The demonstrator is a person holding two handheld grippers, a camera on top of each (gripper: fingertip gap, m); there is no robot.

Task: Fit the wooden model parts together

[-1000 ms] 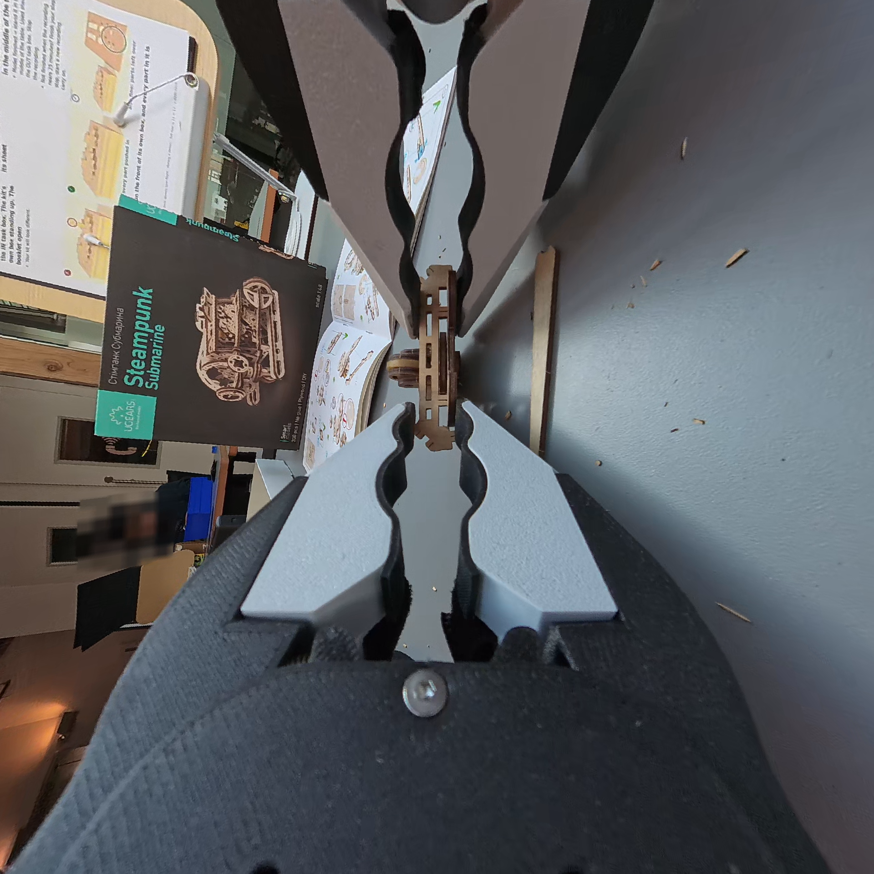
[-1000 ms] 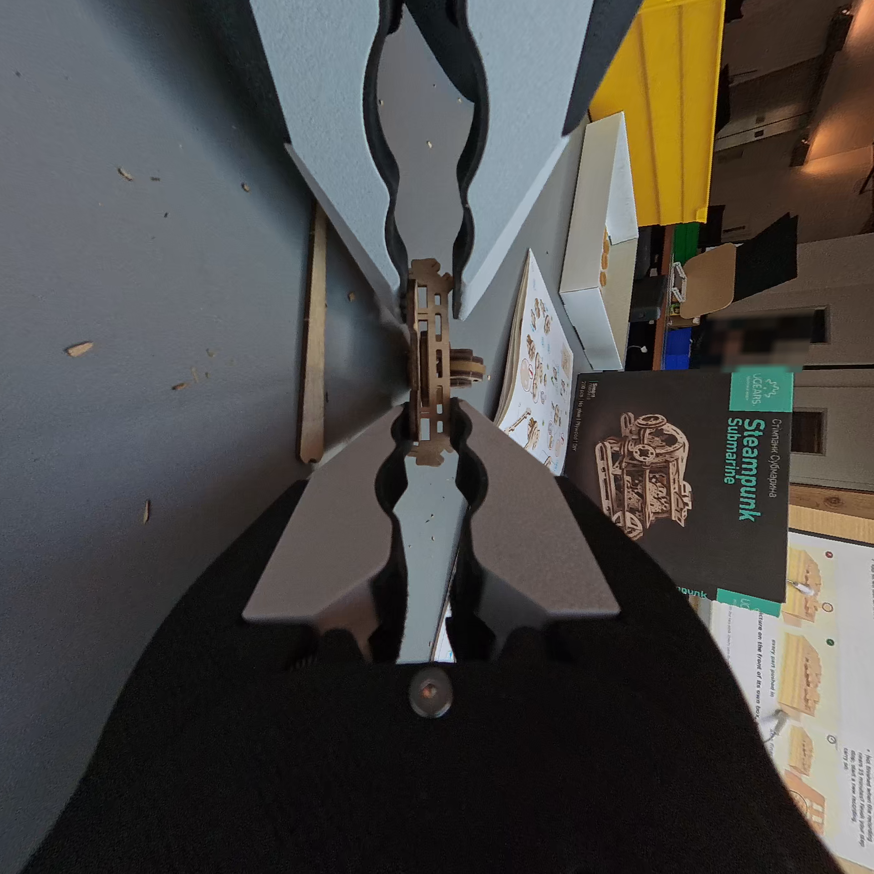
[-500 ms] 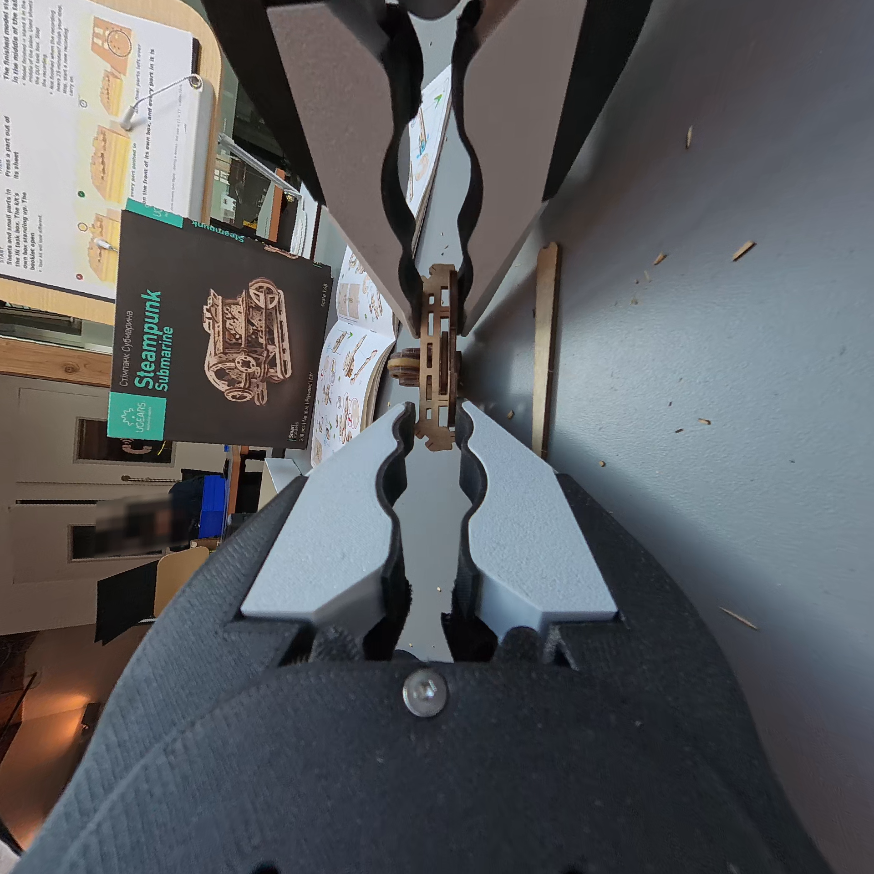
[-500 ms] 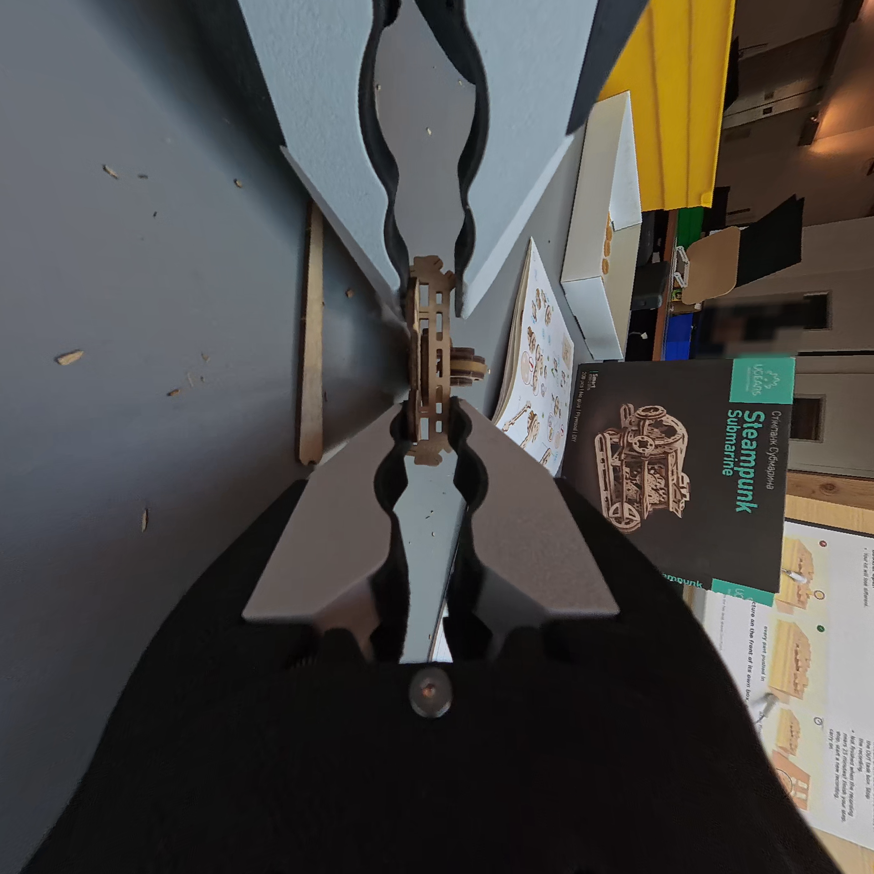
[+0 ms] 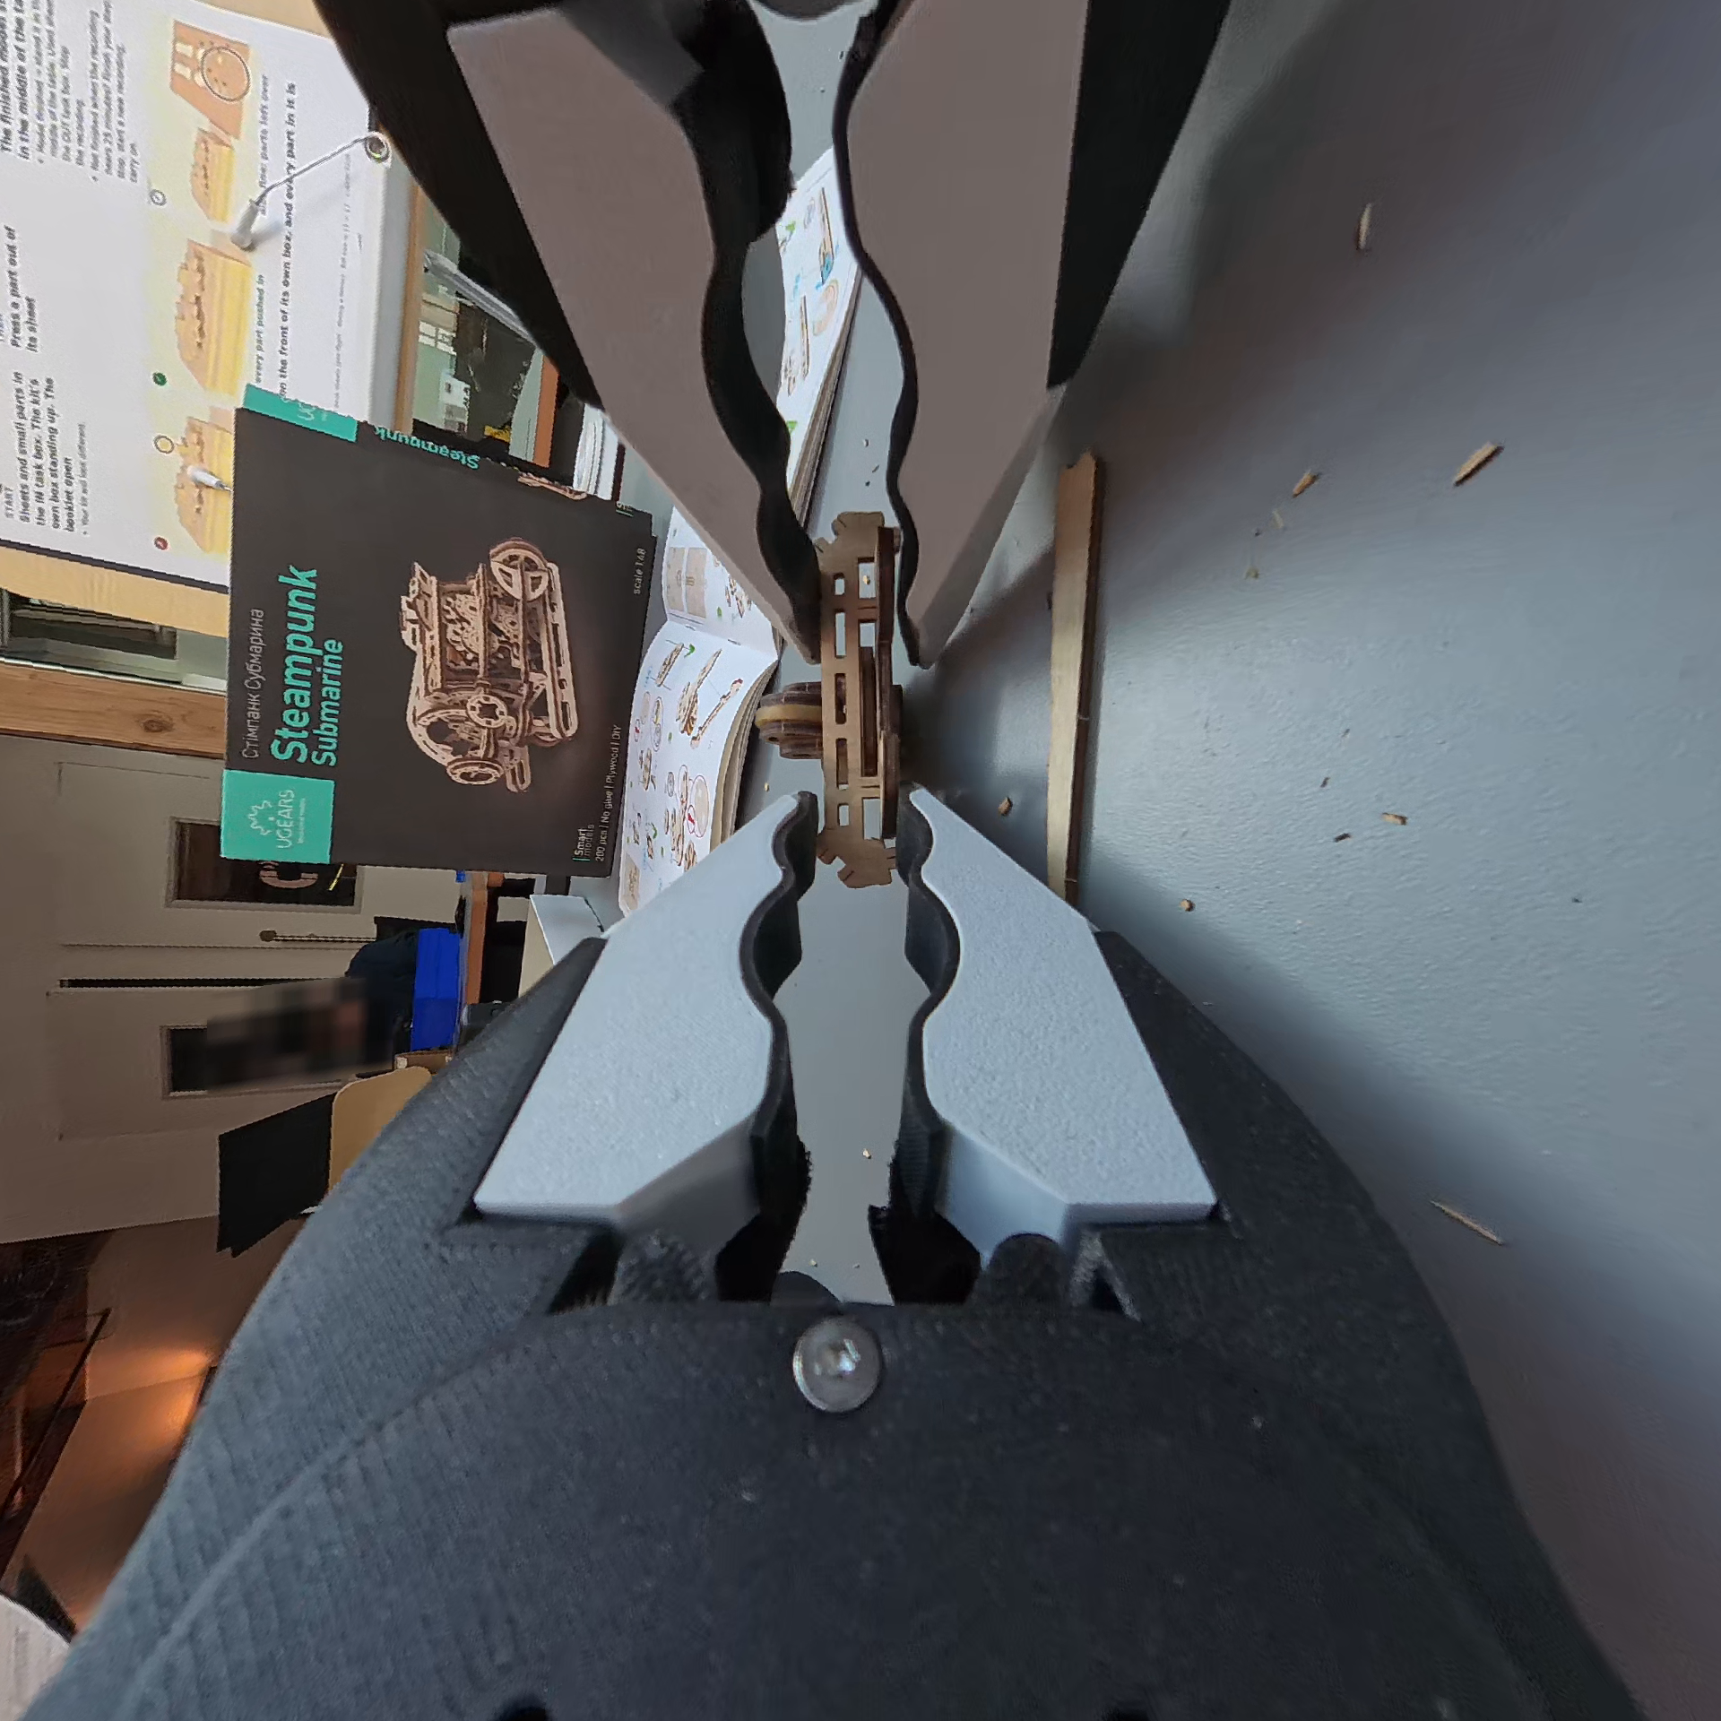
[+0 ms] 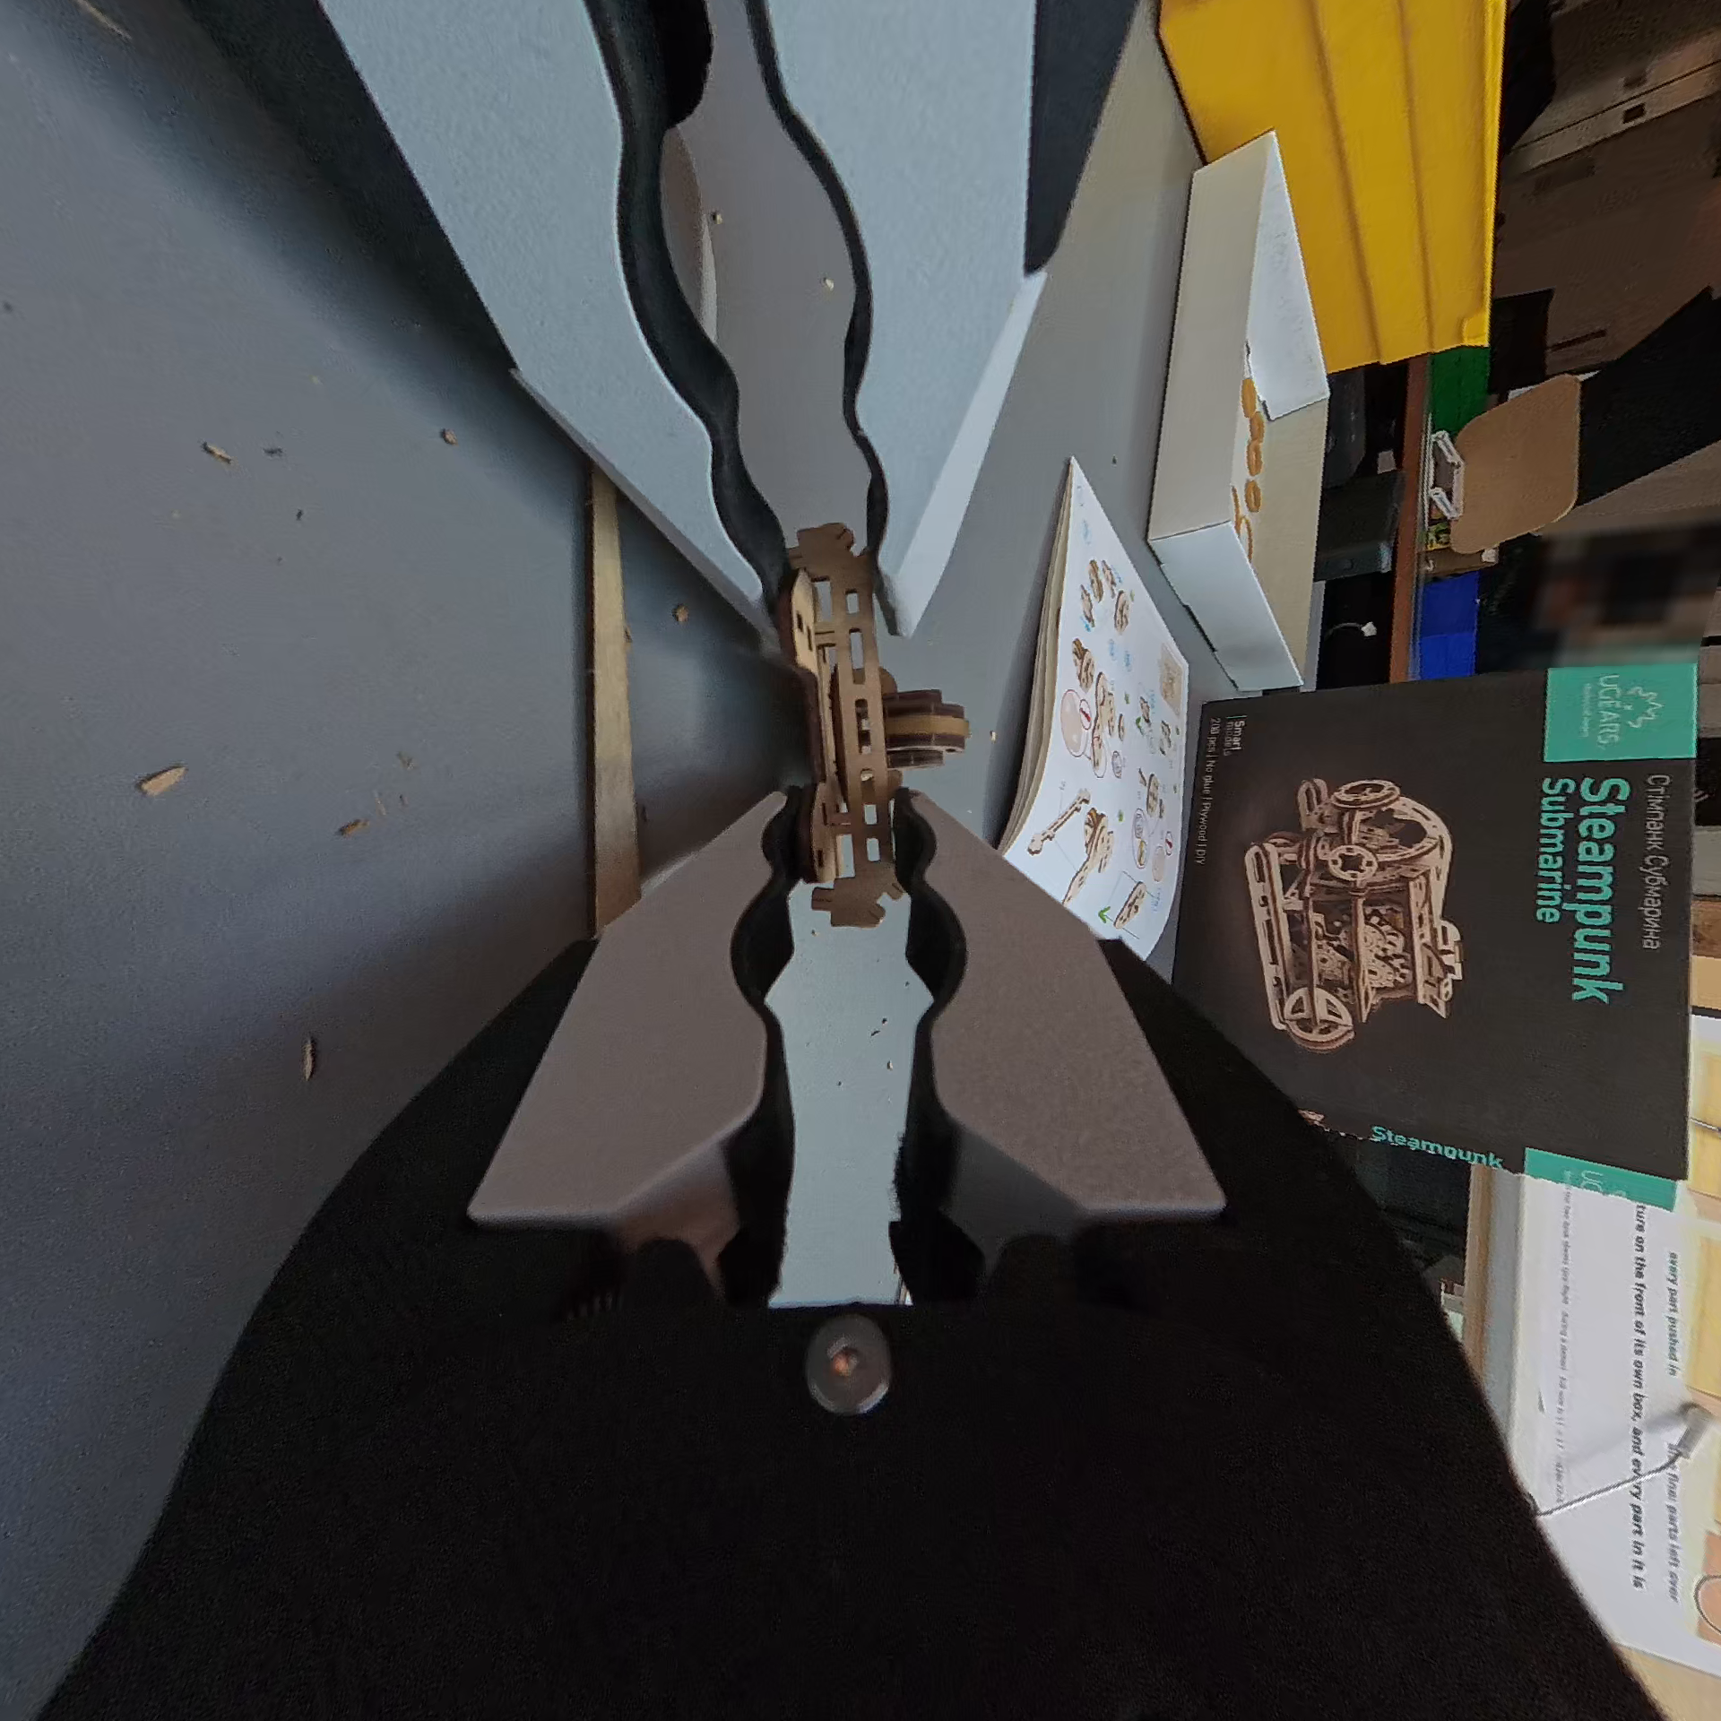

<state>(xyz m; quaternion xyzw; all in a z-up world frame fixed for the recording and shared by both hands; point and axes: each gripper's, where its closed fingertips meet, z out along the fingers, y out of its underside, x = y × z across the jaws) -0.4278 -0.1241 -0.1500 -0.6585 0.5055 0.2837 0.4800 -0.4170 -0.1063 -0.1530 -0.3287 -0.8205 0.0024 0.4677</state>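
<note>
Wooden model part held between two grippers, above grey tabletop point(image 5: 1397, 698).

Wooden model part point(image 5: 857, 708) is clamped at its 6 o'clock end by left gripper point(image 5: 855, 829), jaws closed on it; 12 o'clock end is gripped by right gripper point(image 6: 843, 838), jaws also pressed on it. Kit box point(image 5: 428, 643) & booklet point(image 5: 684, 745) seen at 9 o'clock.
</note>
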